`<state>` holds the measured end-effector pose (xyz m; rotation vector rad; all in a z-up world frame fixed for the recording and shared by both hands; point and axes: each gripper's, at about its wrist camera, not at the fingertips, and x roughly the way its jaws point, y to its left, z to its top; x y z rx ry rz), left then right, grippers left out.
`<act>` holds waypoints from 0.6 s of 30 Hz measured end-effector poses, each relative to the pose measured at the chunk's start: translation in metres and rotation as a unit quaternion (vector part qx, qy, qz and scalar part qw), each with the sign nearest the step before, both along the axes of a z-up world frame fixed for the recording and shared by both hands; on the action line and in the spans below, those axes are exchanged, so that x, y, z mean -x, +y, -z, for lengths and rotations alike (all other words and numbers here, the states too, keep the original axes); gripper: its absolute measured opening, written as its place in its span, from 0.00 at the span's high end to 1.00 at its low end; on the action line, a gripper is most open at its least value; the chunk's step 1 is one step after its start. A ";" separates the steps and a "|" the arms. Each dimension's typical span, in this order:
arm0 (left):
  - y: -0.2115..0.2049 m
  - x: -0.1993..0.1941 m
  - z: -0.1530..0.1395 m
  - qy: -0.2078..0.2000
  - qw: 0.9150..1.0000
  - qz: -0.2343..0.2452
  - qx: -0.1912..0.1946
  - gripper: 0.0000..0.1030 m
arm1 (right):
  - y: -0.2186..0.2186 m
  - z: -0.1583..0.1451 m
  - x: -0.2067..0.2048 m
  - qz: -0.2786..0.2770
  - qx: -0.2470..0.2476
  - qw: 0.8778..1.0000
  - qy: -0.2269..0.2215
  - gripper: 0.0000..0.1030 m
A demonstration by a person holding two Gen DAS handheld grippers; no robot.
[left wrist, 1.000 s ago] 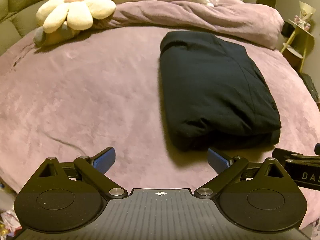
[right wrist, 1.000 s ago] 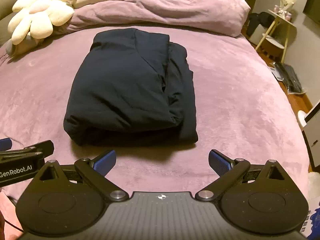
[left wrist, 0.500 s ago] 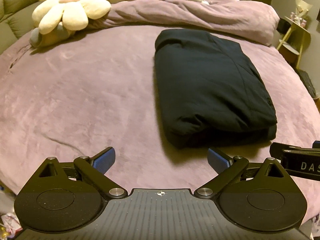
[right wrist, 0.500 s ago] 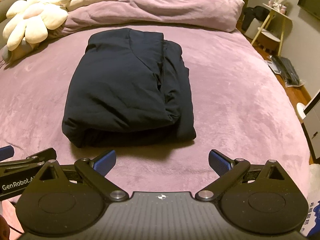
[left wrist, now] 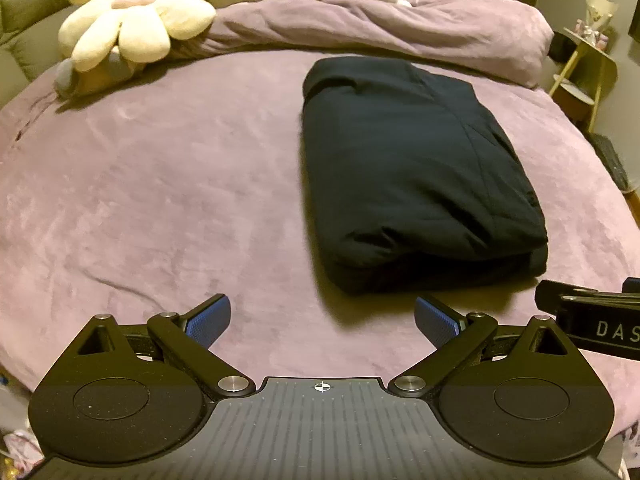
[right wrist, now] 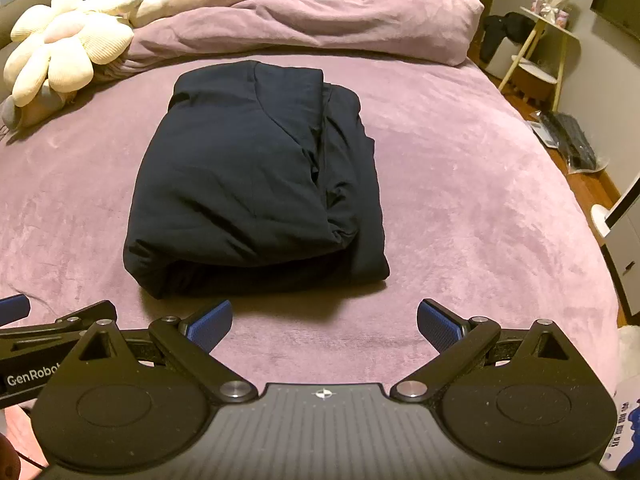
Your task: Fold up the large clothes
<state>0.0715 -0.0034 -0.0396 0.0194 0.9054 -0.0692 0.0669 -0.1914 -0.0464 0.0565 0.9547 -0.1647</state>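
A wide bed point(left wrist: 168, 184) in mauve plush fills both views, with a bunched duvet point(right wrist: 320, 20) along its far side at 12 o'clock. A dark garment point(right wrist: 248, 184) lies on the bed as a thick folded bundle, at 1 o'clock in the left wrist view and 11 o'clock in the right one; its layered edge faces the claws, and a looser flap is seen down its right side. A flower cushion point(left wrist: 132, 28) rests at 10 o'clock, well apart from the garment.

Compared with a second ago, the garment is seen slightly farther off and unchanged in shape, so both claws are judged to have been drawn back a little. That suggests the folding is finished or nearly so.

The left claw point(left wrist: 322, 322) is spread wide and nothing is held in it. The right claw point(right wrist: 324, 322) is likewise spread wide and empty, just short of the bundle's near edge.

No containers are seen on the bed.
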 end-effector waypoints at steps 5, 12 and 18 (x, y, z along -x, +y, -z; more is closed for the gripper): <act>-0.001 -0.001 0.000 0.003 1.000 0.003 0.002 0.02 | -0.002 0.000 0.001 0.001 -0.004 1.000 0.000 0.04; -0.005 0.001 0.001 0.008 1.000 0.008 0.003 0.02 | -0.003 0.001 0.001 0.006 -0.007 1.000 0.001 0.04; -0.006 0.001 0.000 0.006 1.000 0.010 0.004 0.02 | -0.004 0.001 0.002 0.008 -0.008 1.000 -0.001 0.04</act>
